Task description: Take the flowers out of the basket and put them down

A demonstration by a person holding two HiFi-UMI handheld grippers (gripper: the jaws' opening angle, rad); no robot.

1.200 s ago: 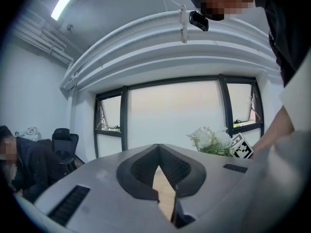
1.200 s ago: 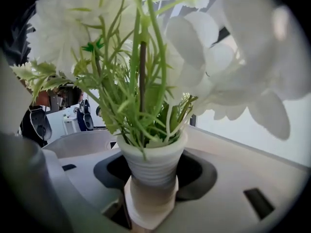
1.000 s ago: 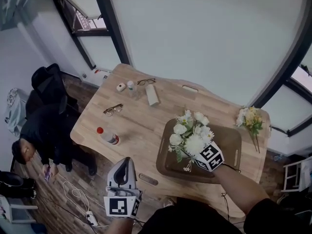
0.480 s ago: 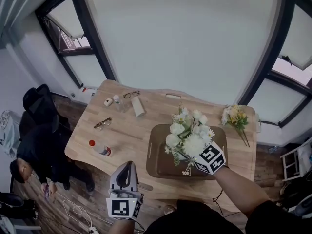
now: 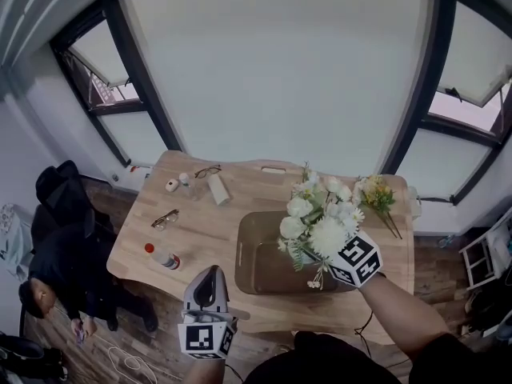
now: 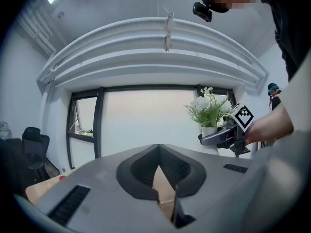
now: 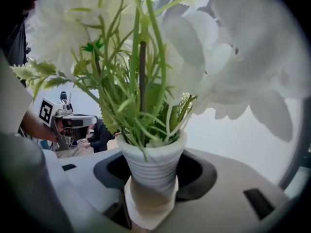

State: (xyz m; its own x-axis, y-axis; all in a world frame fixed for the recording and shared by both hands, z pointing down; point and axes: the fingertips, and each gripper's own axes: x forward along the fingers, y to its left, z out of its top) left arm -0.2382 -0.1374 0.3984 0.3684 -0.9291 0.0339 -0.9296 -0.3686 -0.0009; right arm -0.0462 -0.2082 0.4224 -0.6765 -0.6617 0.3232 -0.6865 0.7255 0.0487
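Being clamped by its white ribbed pot (image 7: 151, 171) between the jaws of the right gripper (image 7: 150, 203), the bunch of white flowers (image 5: 320, 218) is held over the brown basket (image 5: 254, 254) on the wooden table (image 5: 200, 230), while the left gripper (image 5: 210, 277) is kept at the table's near edge, jaws together on nothing.

L gripper (image 6: 163, 188) closed, R gripper (image 7: 150, 203) clamped

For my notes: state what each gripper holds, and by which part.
The right gripper holds the white flowers by the ribbed white cup at the foot of their stems. The left gripper is shut and empty.
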